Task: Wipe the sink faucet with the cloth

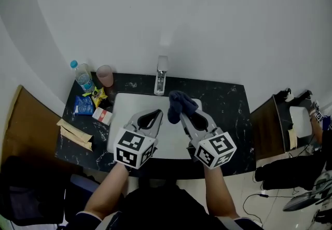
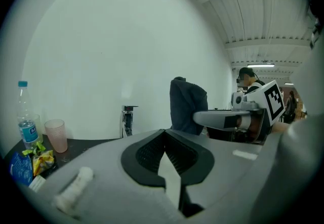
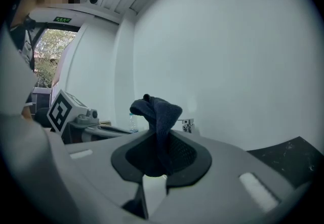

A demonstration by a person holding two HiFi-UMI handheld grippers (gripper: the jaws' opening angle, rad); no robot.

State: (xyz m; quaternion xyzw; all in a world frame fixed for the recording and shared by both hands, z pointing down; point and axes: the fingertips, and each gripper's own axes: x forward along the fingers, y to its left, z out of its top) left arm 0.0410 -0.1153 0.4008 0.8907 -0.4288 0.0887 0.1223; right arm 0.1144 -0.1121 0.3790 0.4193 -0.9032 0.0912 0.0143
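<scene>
A chrome faucet (image 1: 161, 75) stands at the back rim of the white sink (image 1: 124, 103), set in a black marble counter. My right gripper (image 1: 188, 111) is shut on a dark blue cloth (image 1: 180, 104), which bunches up above its jaws (image 3: 157, 112) over the sink's right half, a short way in front and to the right of the faucet. The left gripper (image 1: 151, 116) hovers over the sink's middle, shut and empty (image 2: 163, 139). In the left gripper view the faucet (image 2: 127, 119) lies ahead, with the cloth (image 2: 186, 104) to its right.
At the counter's left end stand a water bottle (image 1: 82, 77) and a pink cup (image 1: 105, 75), with snack packets (image 1: 89, 102) and paper-wrapped items (image 1: 73, 134) in front. A dark wooden unit (image 1: 270, 125) stands to the right of the counter. A white wall rises behind the faucet.
</scene>
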